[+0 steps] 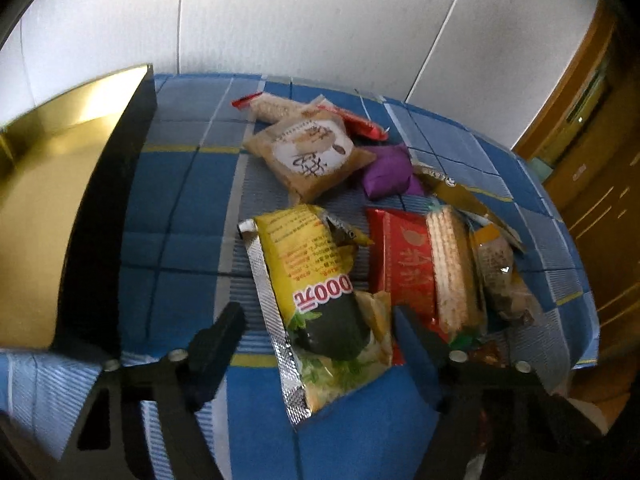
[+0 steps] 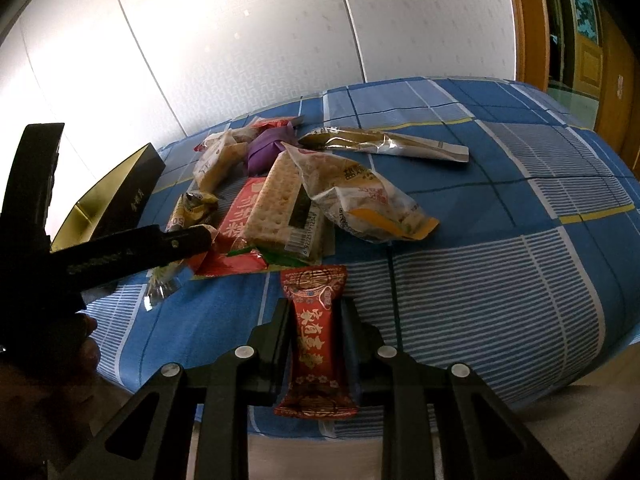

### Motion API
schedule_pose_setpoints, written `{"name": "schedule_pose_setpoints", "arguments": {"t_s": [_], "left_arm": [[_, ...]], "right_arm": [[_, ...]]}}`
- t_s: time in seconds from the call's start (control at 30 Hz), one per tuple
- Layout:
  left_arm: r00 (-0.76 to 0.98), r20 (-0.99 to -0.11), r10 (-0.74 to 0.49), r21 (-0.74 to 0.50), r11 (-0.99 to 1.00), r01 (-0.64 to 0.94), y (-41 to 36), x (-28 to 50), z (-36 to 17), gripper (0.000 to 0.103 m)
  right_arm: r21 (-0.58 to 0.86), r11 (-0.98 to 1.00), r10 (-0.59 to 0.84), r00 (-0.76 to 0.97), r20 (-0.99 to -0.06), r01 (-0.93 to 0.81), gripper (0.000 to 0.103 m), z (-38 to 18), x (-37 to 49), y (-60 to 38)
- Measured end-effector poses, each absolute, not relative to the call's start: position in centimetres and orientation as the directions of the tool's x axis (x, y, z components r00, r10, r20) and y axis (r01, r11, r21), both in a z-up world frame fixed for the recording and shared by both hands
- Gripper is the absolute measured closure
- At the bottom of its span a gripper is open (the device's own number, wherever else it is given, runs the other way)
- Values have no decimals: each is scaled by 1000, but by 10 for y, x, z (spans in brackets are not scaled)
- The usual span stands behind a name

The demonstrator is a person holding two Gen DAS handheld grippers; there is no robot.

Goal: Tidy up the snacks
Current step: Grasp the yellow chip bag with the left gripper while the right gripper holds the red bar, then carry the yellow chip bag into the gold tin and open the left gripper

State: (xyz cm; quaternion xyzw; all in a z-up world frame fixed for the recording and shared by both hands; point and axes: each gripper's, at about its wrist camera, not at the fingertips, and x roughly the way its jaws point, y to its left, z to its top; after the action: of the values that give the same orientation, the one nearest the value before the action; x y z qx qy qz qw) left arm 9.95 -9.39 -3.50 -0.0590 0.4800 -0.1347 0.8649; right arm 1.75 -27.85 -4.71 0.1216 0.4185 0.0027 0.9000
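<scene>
A pile of snack packets lies on a blue checked cloth (image 1: 180,184). My left gripper (image 1: 320,320) is open, its fingers on either side of a yellow and green packet (image 1: 320,280) with a silver edge. My right gripper (image 2: 316,312) is shut on a small red patterned packet (image 2: 316,332), held upright above the cloth's near edge. The left gripper also shows in the right wrist view (image 2: 172,244), by the pile. A black box with a gold inside (image 1: 52,200) stands at the left; it also shows in the right wrist view (image 2: 120,196).
The pile holds a cracker pack (image 2: 276,204), a red flat packet (image 1: 404,256), a purple packet (image 1: 388,168), a beige packet (image 1: 312,152), a clear crumpled bag (image 2: 360,196) and a long gold packet (image 2: 384,144). A white wall stands behind; a wooden door (image 2: 580,40) is at the right.
</scene>
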Motion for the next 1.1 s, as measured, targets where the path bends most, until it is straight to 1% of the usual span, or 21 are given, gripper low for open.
{"name": "schedule_pose_setpoints", "arguments": {"t_s": [0.03, 0.17, 0.23, 0.3, 0.4, 0.47, 0.6, 0.77, 0.87, 1.1], "left_arm": [[505, -812, -294, -231, 955, 185, -94, 100, -35, 36], [518, -800, -302, -225, 952, 207, -93, 98, -36, 42], [530, -802, -278, -184, 957, 223, -94, 96, -36, 53], [541, -798, -265, -154, 958, 241, -94, 93, -37, 58], [555, -786, -272, -140, 953, 269, -90, 89, -38, 64], [562, -775, -289, -146, 947, 286, -83, 84, -37, 65], [580, -758, -298, -138, 943, 303, -74, 75, -38, 66], [591, -726, -351, -187, 928, 322, -56, 64, -39, 66], [613, -690, -386, -210, 916, 341, -47, 55, -36, 67], [670, -626, -400, -214, 914, 346, -29, 41, -16, 67]], "right_arm": [[222, 970, 107, 650, -752, 97, 79, -47, 18, -278], [217, 971, 104, 650, -753, 96, 79, -47, 17, -278], [215, 972, 102, 651, -753, 97, 78, -47, 17, -278], [224, 970, 107, 652, -750, 99, 79, -47, 17, -279], [271, 959, 153, 653, -742, 83, 79, -47, 17, -279], [287, 956, 176, 652, -738, 67, 79, -48, 18, -277], [271, 962, 185, 652, -735, 32, 80, -48, 18, -266], [237, 972, 180, 653, -736, -1, 80, -49, 20, -255], [225, 974, 176, 655, -734, -10, 80, -49, 20, -253], [174, 984, 147, 663, -734, -25, 80, -51, 20, -245]]}}
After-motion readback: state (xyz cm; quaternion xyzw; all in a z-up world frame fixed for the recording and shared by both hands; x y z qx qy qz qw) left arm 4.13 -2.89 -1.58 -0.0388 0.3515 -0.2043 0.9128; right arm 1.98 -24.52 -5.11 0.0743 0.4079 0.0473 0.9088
